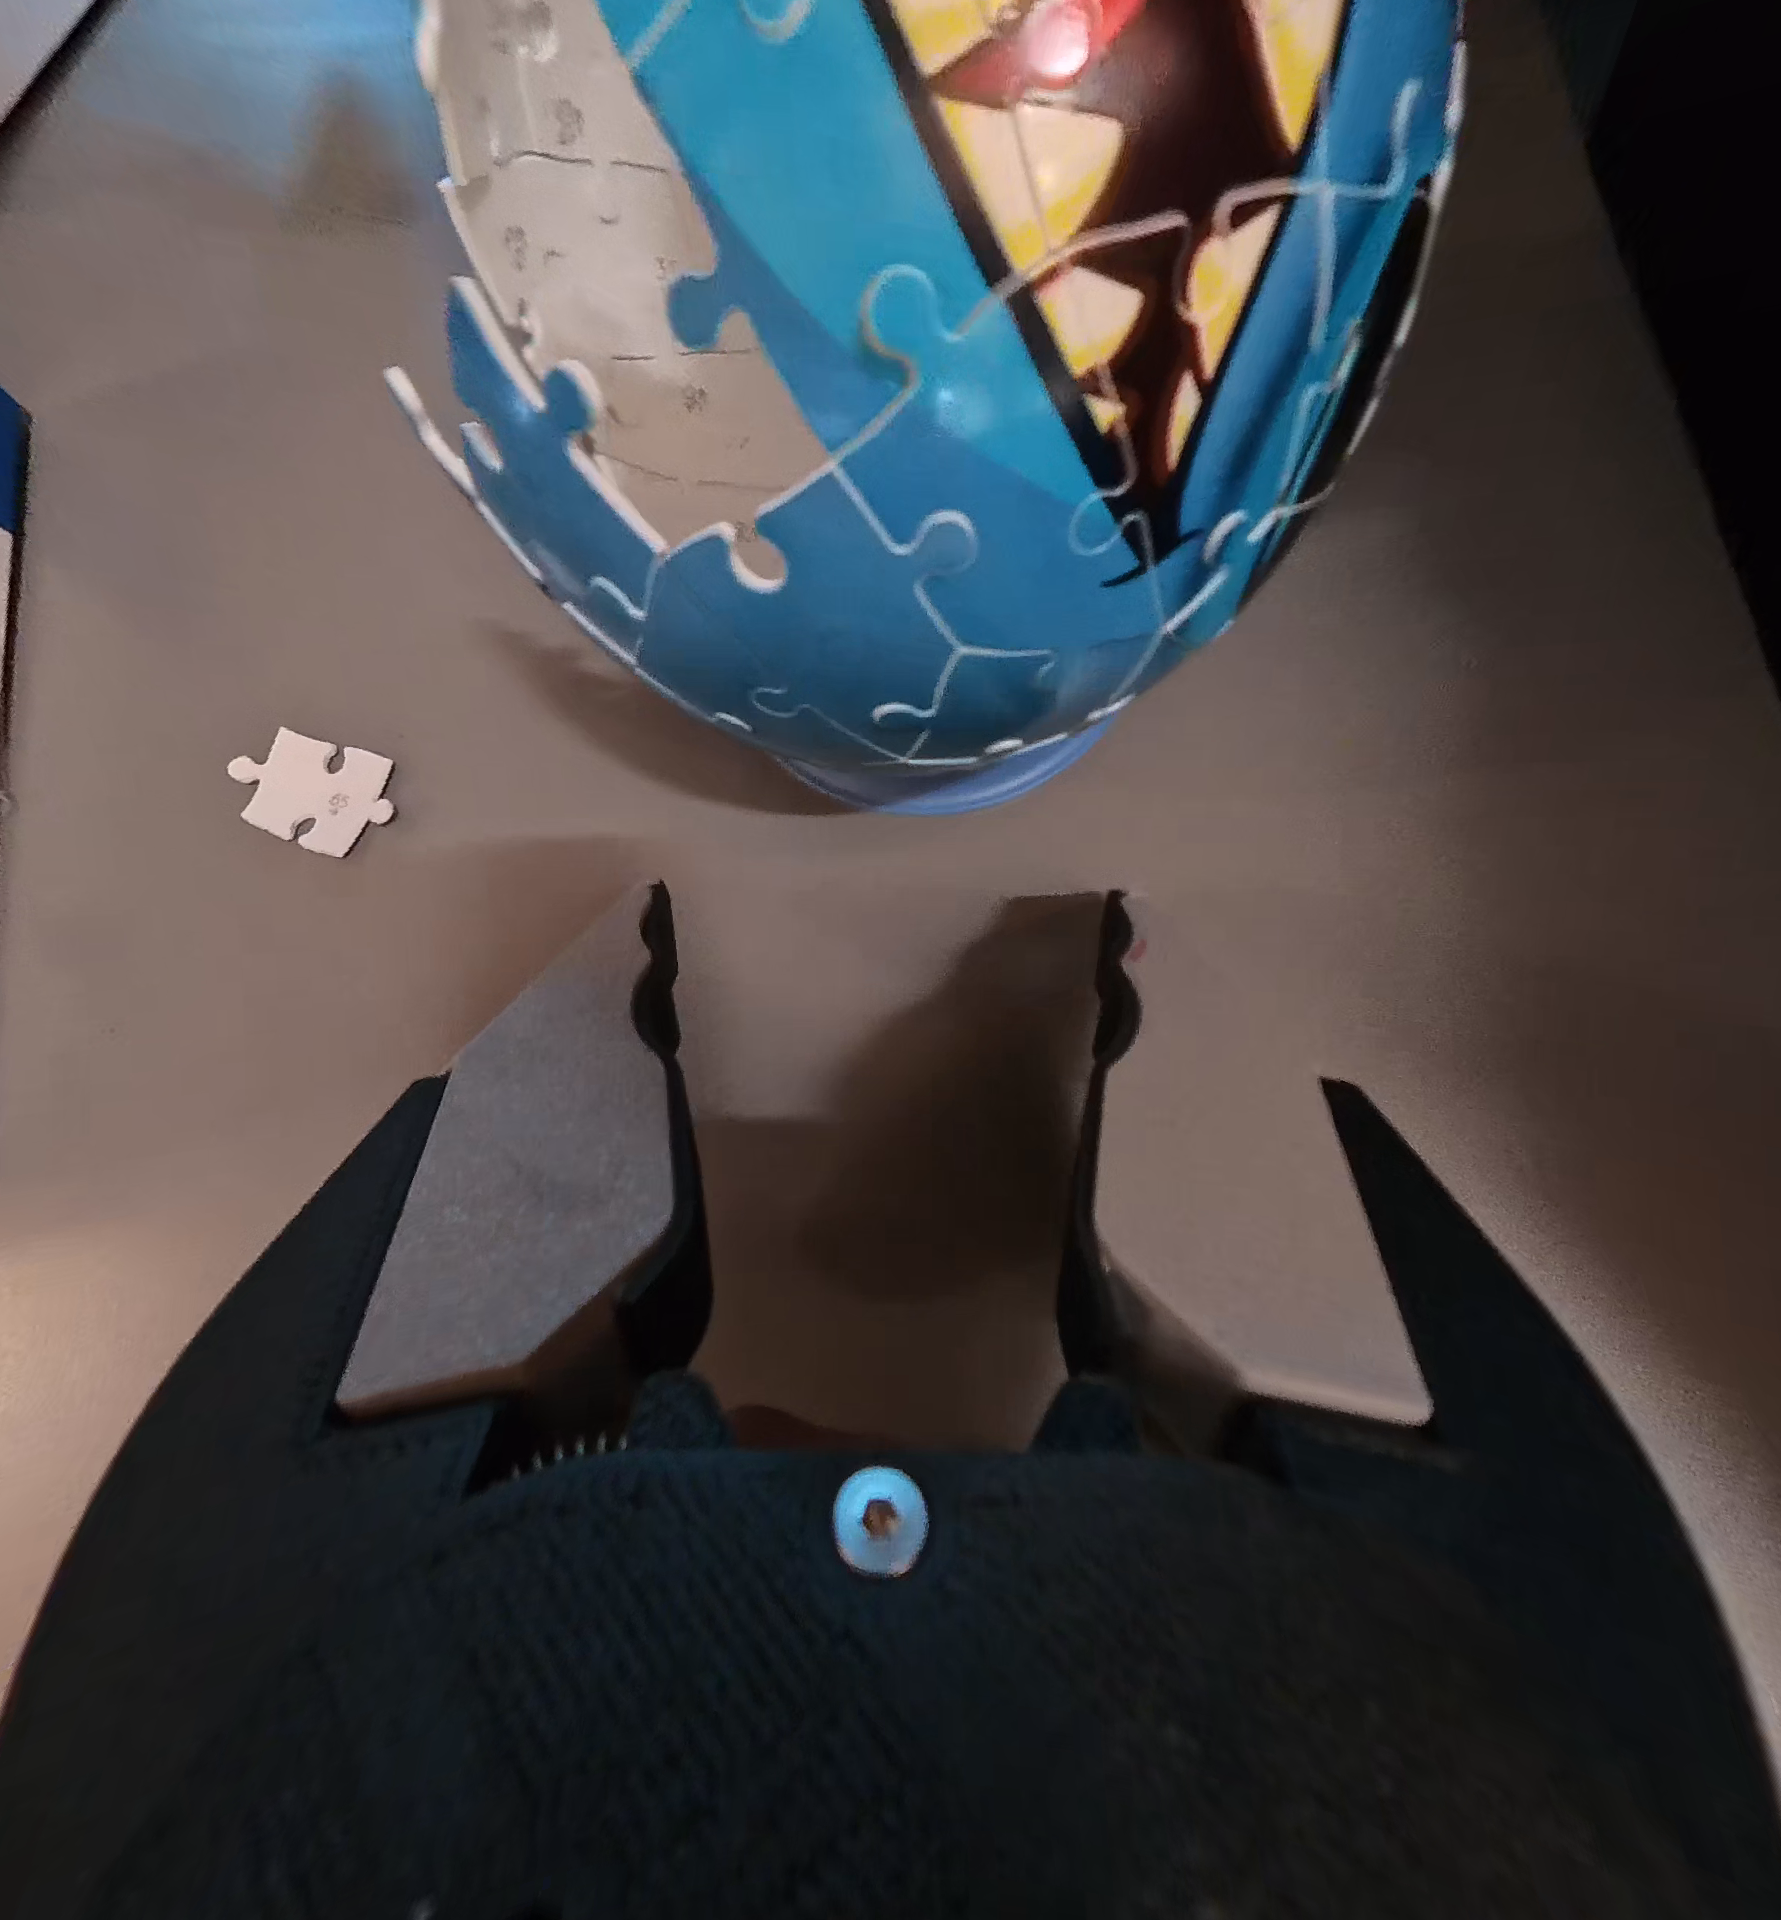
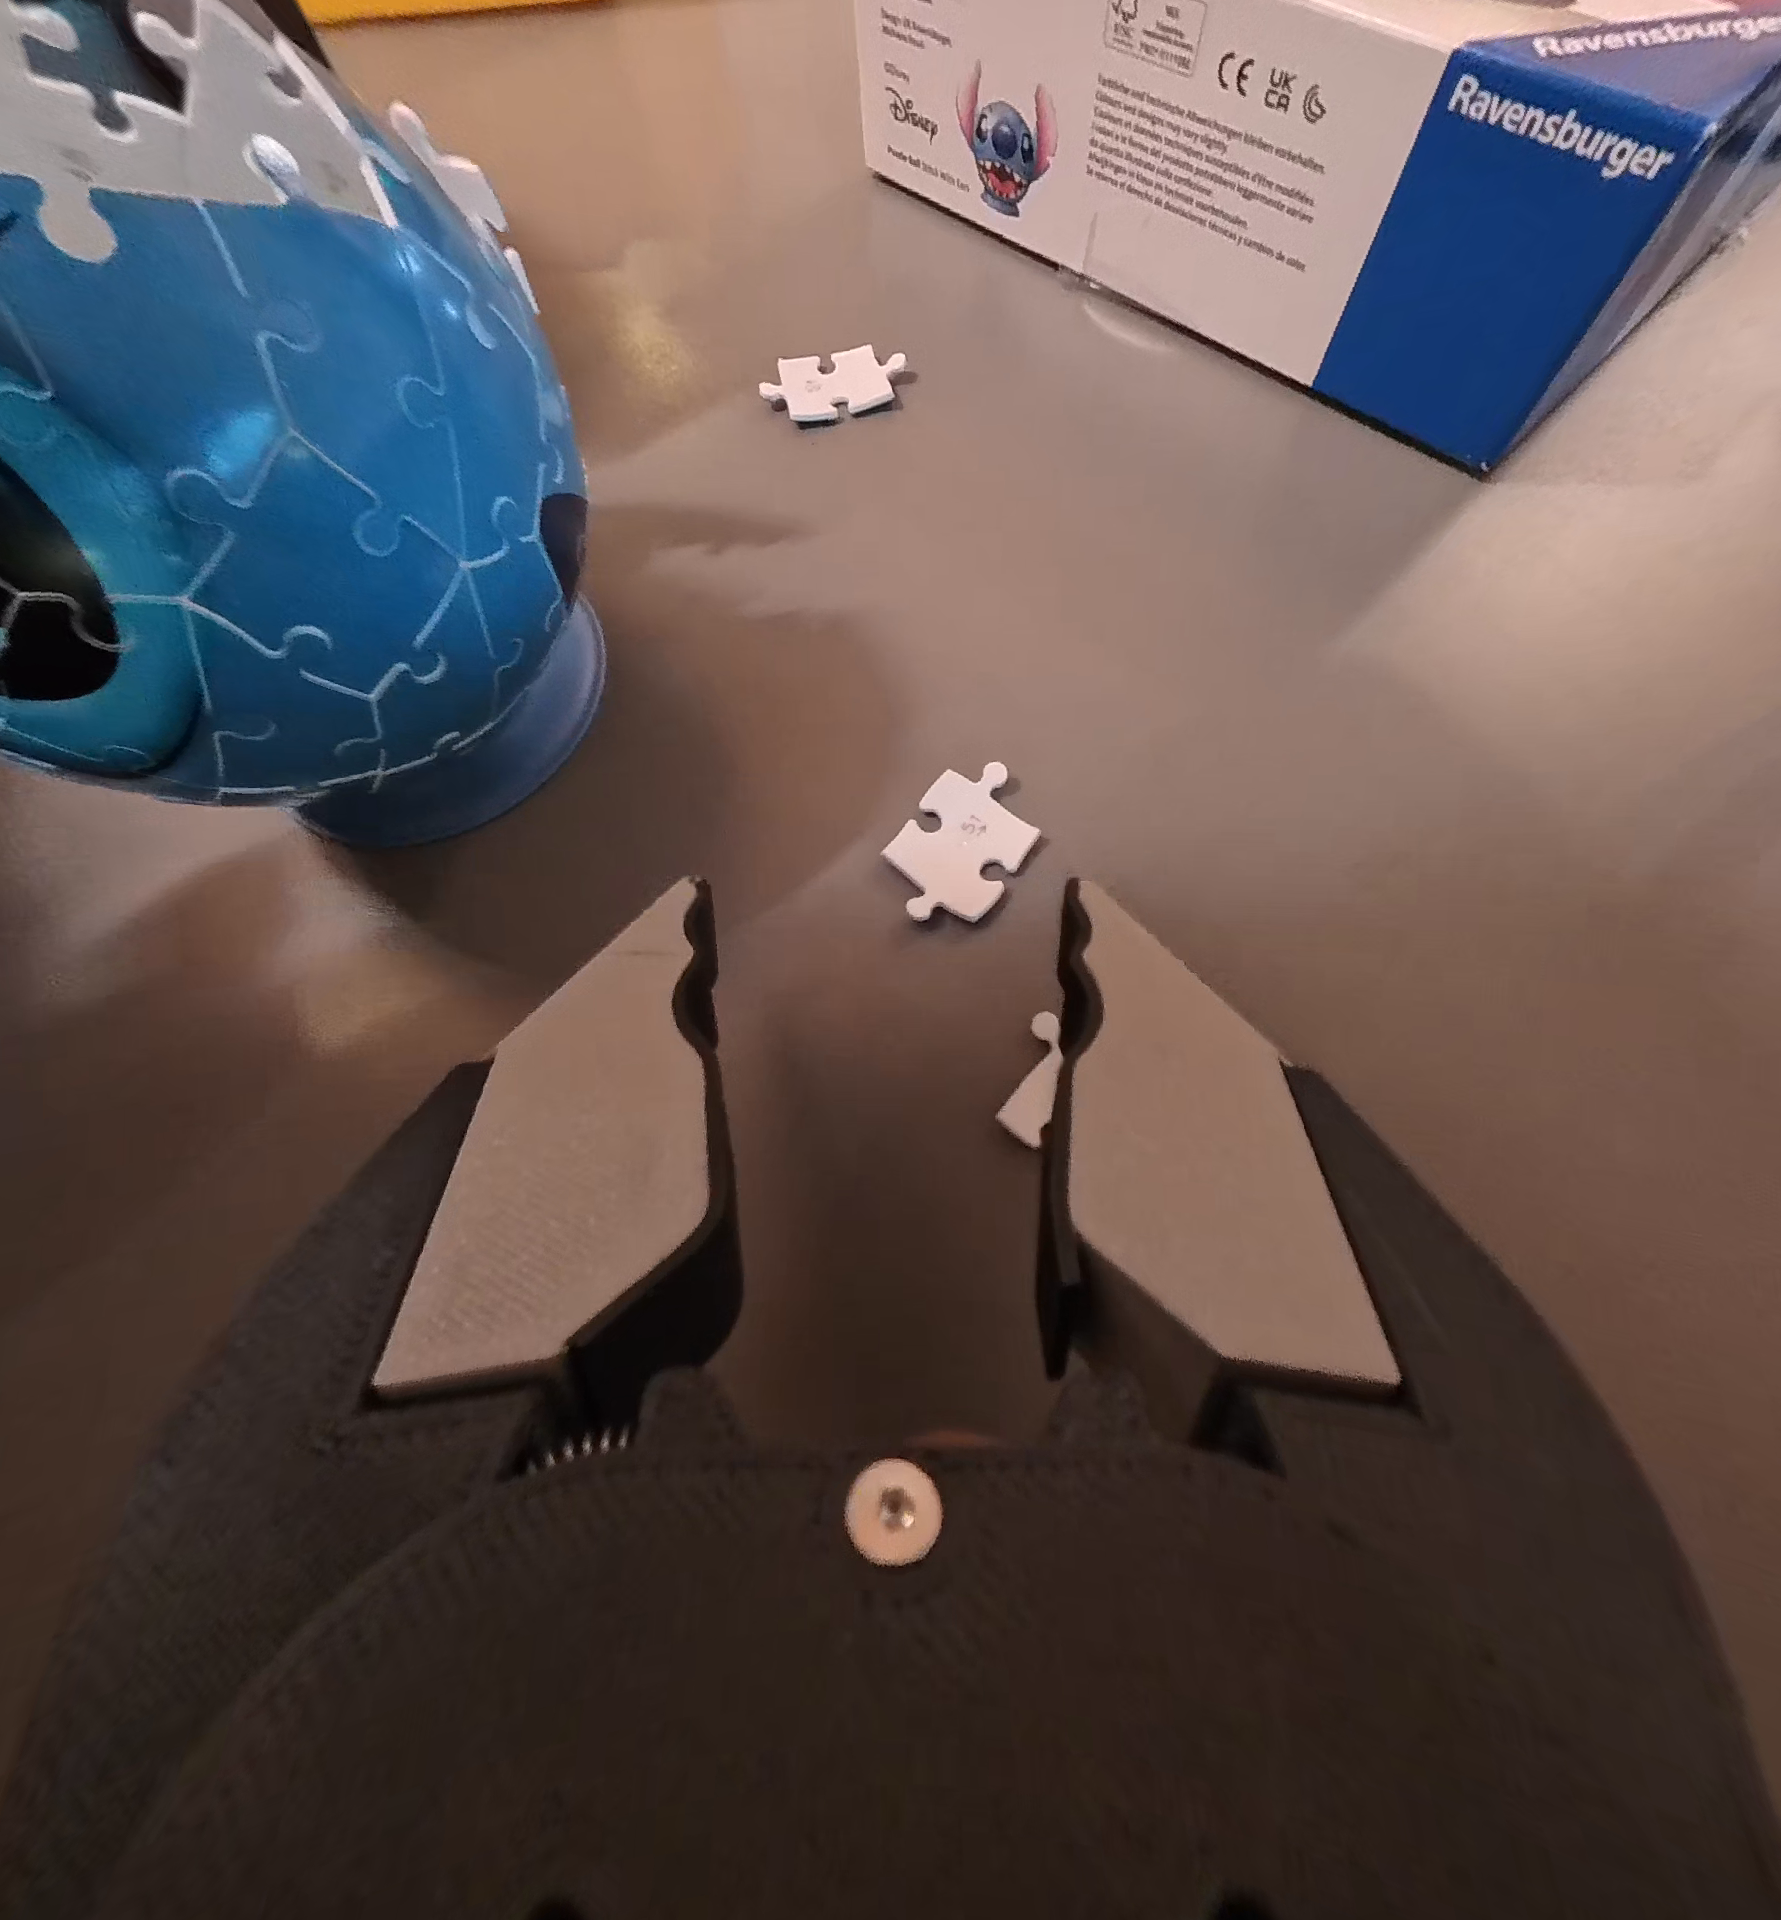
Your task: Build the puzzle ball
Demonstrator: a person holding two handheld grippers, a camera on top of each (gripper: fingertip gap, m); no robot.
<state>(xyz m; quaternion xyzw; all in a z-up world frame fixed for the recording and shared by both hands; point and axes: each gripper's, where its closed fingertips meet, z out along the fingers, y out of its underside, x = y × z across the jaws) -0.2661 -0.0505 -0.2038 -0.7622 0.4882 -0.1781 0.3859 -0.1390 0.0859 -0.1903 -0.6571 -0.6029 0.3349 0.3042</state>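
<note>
Right gripper (image 2: 886, 904): jaws parted, empty, though a loose piece (image 2: 1031, 1091) lies against its right finger. Left gripper (image 1: 886, 914): jaws parted, empty. Puzzle ball (image 2: 242, 468): on its blue stand (image 2: 543, 727), top unfinished. White piece (image 2: 959, 842): near the ball's stand. Box (image 2: 1385, 208): beyond. Risk: thin flat pieces likely slip; pressing may pop neighbours.

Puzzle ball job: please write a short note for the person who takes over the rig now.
Left gripper: open, empty, facing the puzzle ball.
Right gripper: open, empty, above the table.
Ball stands on its blue base, mostly built; its upper part is open.
Left to do: fit loose pieces, white side up: one ahead of the right fingers, one partly hidden, a joined pair near the box.
</note>
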